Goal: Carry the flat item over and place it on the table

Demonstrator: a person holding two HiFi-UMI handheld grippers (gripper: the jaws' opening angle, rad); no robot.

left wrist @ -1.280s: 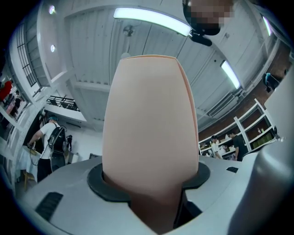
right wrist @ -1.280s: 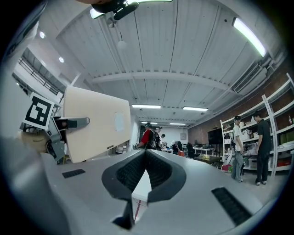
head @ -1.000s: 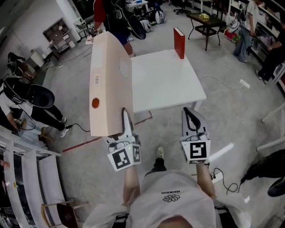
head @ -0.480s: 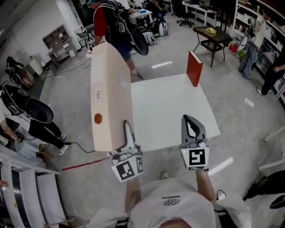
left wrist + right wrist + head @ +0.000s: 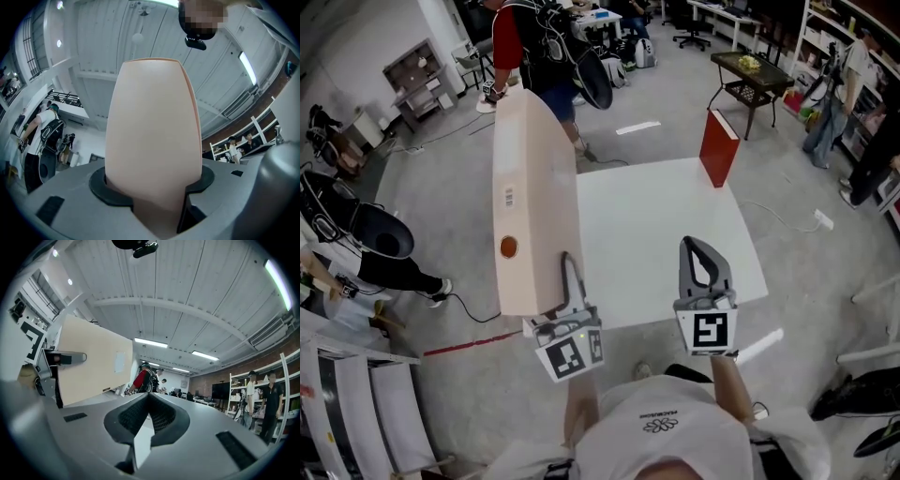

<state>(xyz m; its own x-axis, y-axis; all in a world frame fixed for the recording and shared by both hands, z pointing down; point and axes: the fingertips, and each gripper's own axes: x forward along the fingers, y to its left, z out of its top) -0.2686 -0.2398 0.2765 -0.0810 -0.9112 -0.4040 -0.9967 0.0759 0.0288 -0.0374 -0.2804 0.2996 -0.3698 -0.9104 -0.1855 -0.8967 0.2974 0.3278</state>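
Note:
The flat item is a large pale beige board [image 5: 532,206] with a small orange dot and a white label. It stands on edge, tall and upright, at the left side of the white table [image 5: 656,234]. My left gripper [image 5: 567,272] is shut on its near lower end; in the left gripper view the board [image 5: 152,131] rises straight out of the jaws. My right gripper [image 5: 702,255] hangs over the table's near edge, shut and empty, with its tips meeting [image 5: 149,397]. The board [image 5: 93,362] shows to its left.
A red book-like block [image 5: 719,148] stands upright at the table's far right corner. A person in red and black [image 5: 534,42] stands just beyond the board. A dark side table [image 5: 752,67] and people are at the far right; shelving and a cable lie left.
I have come closer to the white table: it now reaches under my right gripper. The board stays upright in the left gripper. The red block has shifted right in view.

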